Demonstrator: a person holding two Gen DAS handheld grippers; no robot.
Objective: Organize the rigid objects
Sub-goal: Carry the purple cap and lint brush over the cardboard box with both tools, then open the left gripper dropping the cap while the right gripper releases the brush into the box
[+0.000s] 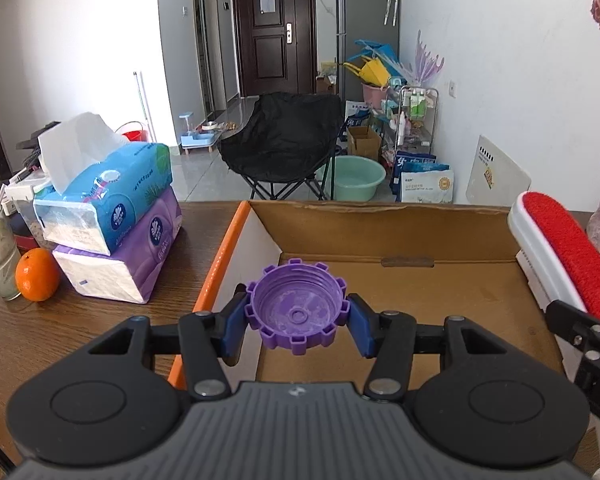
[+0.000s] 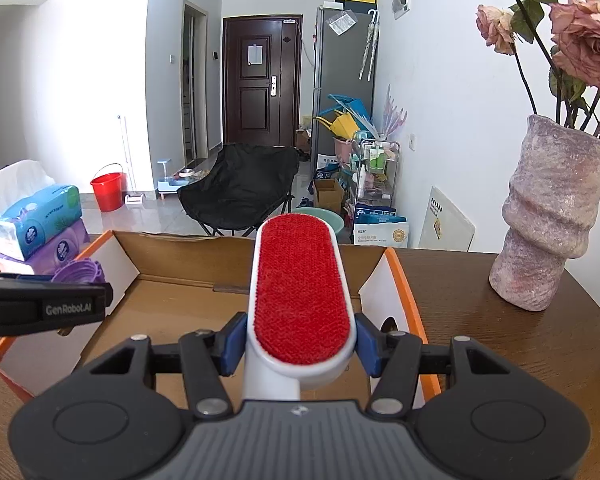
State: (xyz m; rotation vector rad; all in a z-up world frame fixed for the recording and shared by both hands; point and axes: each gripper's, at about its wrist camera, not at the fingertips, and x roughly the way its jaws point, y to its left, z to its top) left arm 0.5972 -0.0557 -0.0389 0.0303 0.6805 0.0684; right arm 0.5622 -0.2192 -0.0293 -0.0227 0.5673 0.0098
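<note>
You see a purple notched cap point(image 1: 298, 312), hollow side up, at the open cardboard box's point(image 1: 400, 216) nine o'clock, and a red-faced lint brush point(image 2: 303, 292) at three.

Both views are brightly lit by daylight from the left; straight lines are bowed and corners darkened by fisheye distortion.

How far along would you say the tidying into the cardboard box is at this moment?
Nothing visible in the cardboard box yet. In hand: left gripper clamps the purple cap, right gripper clamps the lint brush, both over the box. Left: set both down inside.
</note>
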